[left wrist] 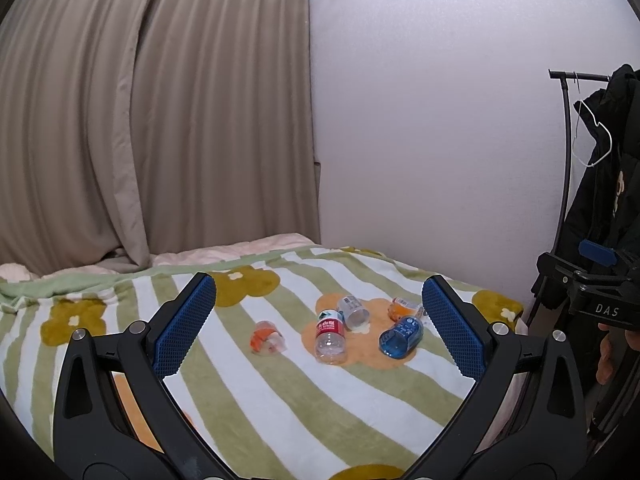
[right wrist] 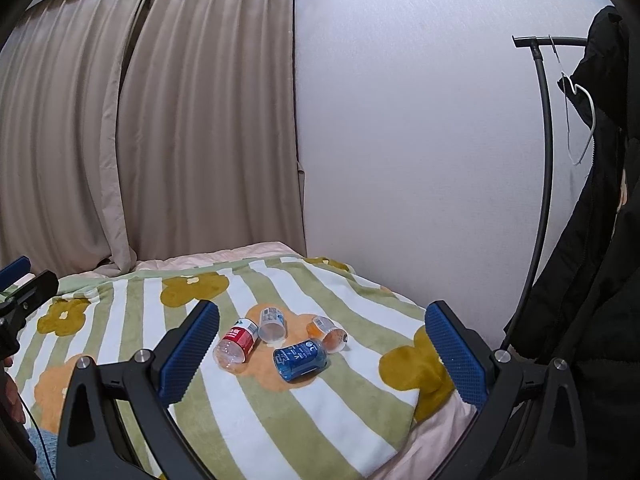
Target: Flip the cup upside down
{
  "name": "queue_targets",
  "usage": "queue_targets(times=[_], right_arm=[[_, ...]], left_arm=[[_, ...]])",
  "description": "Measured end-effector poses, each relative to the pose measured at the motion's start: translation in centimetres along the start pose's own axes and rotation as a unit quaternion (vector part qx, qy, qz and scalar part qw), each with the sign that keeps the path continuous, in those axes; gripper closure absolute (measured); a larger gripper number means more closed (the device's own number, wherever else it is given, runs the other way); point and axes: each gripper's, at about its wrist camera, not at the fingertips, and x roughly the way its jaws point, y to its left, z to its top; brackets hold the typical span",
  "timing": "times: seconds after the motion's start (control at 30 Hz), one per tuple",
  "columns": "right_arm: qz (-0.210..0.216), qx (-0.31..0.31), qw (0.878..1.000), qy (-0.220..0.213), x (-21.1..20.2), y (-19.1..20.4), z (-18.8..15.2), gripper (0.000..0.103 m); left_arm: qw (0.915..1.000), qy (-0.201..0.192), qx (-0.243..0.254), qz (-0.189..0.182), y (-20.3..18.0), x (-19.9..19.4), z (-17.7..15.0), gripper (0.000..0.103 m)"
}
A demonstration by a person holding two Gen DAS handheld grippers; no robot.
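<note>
On the striped blanket [right wrist: 280,420] a cluster of cut-bottle cups is seen lying tipped on their sides, well ahead of both tools. The blue cup [right wrist: 301,360] is lined up between the spread, empty jaws of the right gripper [right wrist: 322,354], mouth toward it. The left gripper [left wrist: 320,330] is likewise held wide open, empty and no closer.

Both your wrist cams sit above the near edge of the bed, looking forward and slightly down across the striped blanket [left wrist: 248,392] toward the curtain [left wrist: 152,120] and white wall [right wrist: 420,140]. Left cam sits further left; the right gripper [left wrist: 592,280] shows at its right edge. Right cam sits further right, over the blanket's corner; the left gripper [right wrist: 24,284] shows at its left edge. Neither is close: the cut bottle cups [right wrist: 280,340] sit mid-frame, well ahead. Shared: cups, blanket, curtain, wall, coat rack [right wrist: 544,128].
</note>
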Motion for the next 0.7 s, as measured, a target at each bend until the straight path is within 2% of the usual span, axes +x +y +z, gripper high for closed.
queue_targets(times=[0.7], right_arm=[[0.004,0.006,1.0,0.004,0.3,-0.7,-0.3,0.0]], left_arm=[[0.9997,0.019,-0.004,-0.015,-0.4,1.4,0.0,0.0]])
